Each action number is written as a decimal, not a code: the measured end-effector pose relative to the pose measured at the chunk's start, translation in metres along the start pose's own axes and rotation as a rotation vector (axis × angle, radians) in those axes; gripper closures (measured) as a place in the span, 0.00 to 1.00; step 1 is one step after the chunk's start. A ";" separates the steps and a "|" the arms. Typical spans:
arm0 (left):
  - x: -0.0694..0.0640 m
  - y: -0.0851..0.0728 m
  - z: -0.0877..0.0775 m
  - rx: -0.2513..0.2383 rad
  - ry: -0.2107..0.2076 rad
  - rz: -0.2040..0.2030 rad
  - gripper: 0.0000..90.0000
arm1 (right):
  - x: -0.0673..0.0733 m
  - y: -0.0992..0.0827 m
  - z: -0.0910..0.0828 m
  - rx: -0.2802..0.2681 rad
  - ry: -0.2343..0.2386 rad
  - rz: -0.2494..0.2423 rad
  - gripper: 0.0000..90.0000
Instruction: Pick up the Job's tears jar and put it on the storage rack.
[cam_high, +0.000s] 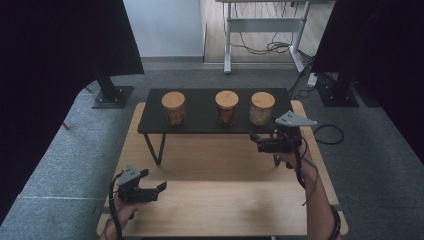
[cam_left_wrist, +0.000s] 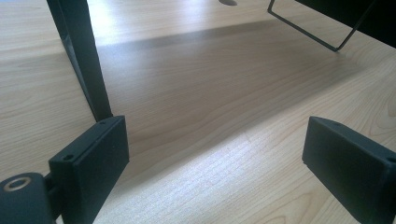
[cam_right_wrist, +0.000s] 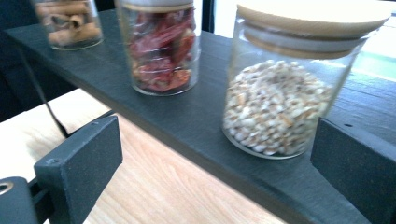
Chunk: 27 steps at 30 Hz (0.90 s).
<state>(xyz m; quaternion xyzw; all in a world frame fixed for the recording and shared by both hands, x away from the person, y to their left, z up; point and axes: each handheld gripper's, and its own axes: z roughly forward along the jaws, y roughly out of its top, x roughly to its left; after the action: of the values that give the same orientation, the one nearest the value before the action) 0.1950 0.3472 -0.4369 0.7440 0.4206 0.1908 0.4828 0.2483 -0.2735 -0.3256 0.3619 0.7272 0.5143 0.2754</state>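
Biggest thing here is the light wooden surface (cam_high: 215, 200), and sitting across its far half is a low black shelf on thin metal legs (cam_high: 200, 107). I'll use that shelf as the reference for everything else.

On top of the shelf there are three clear glass jars with round wooden lids, lined up in a row and well apart from each other. The glass jar of pale grains (cam_right_wrist: 280, 93) is at the shelf's right end, the glass jar of red dried pieces (cam_right_wrist: 163, 46) is in the middle, and the glass jar of brown rolled sticks (cam_right_wrist: 70, 23) is toward the left end. All three are upright with lids on.

The right gripper (cam_high: 259, 141) is held just off the shelf's front right corner, near the front edge and pointing left along it. In the right gripper view its jaws stand wide apart, and the grain jar is just beyond them, up on the shelf, with nothing between the pads and nothing touched.

The left gripper (cam_high: 159, 187) hangs over the bare surface well in front of the shelf's left leg, near the surface's front left corner. Its jaws are spread apart too, with just wood grain between them.
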 end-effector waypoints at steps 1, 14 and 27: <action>0.000 0.000 0.000 0.000 0.001 -0.001 0.07 | 0.001 -0.002 -0.001 -0.003 0.004 -0.004 0.02; 0.000 -0.001 0.001 0.007 -0.001 0.002 0.07 | 0.013 -0.024 -0.011 -0.017 0.039 -0.014 0.02; -0.001 -0.001 0.001 0.009 -0.004 0.005 0.07 | 0.021 -0.045 -0.018 -0.023 0.069 -0.027 0.02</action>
<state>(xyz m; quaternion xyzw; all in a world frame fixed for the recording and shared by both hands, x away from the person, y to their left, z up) 0.1948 0.3463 -0.4386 0.7478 0.4185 0.1886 0.4797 0.2110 -0.2754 -0.3630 0.3309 0.7351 0.5311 0.2610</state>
